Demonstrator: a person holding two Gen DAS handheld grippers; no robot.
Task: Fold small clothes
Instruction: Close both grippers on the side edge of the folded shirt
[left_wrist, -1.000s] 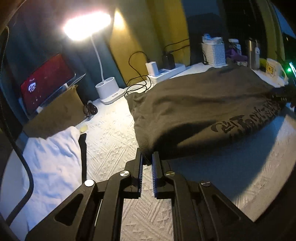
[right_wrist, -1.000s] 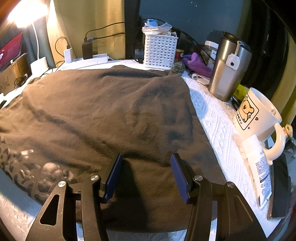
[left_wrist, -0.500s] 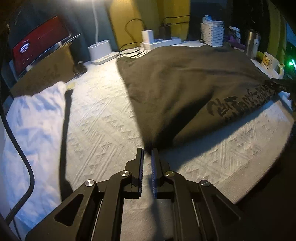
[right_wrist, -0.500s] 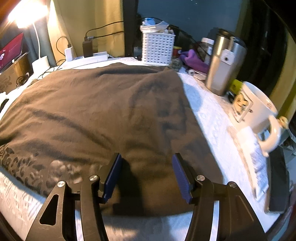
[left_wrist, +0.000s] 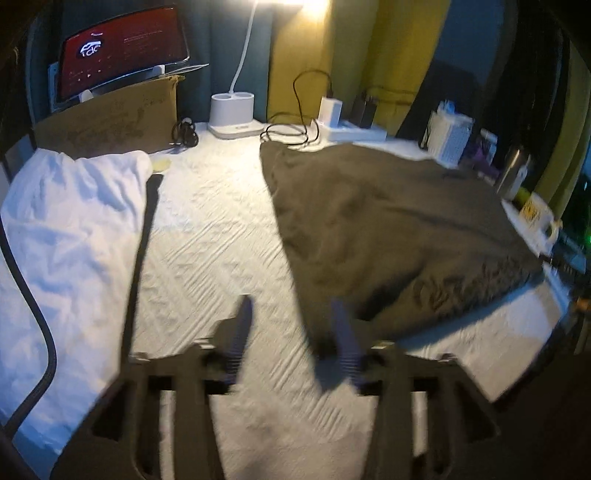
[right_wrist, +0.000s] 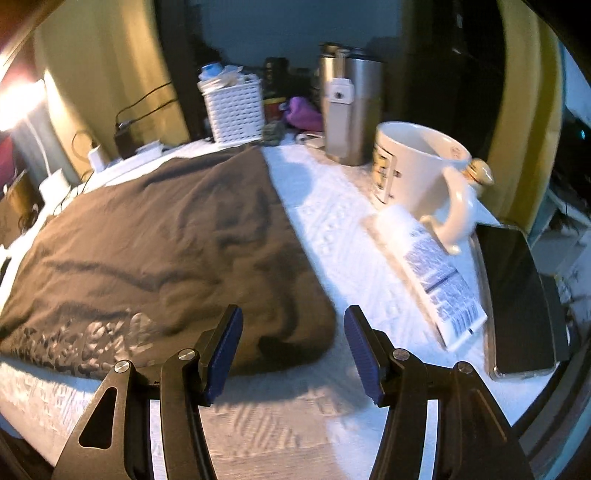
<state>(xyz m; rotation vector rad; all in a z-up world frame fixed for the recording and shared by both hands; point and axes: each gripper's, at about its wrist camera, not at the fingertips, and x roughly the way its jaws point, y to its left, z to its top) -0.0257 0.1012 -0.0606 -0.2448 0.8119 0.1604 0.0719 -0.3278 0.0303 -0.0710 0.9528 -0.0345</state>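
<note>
A dark olive-brown T-shirt (left_wrist: 388, 229) with a dark printed graphic lies folded flat on the white textured table cover (left_wrist: 221, 258); it also shows in the right wrist view (right_wrist: 159, 236). My left gripper (left_wrist: 293, 332) is open and empty, just off the shirt's near left corner, blurred by motion. My right gripper (right_wrist: 293, 343) is open and empty, at the shirt's near right corner, above the cover.
A white cloth (left_wrist: 70, 229) lies at the left. A lamp base (left_wrist: 232, 118), power strip (left_wrist: 351, 129) and white basket (right_wrist: 236, 110) stand at the back. A steel tumbler (right_wrist: 351, 110), white mug (right_wrist: 417, 166), tube (right_wrist: 432, 273) and phone (right_wrist: 517, 295) sit right.
My left gripper opened, let go of the shirt's corner and drew back. My right gripper stayed open and pulled back off the shirt toward its right corner.
</note>
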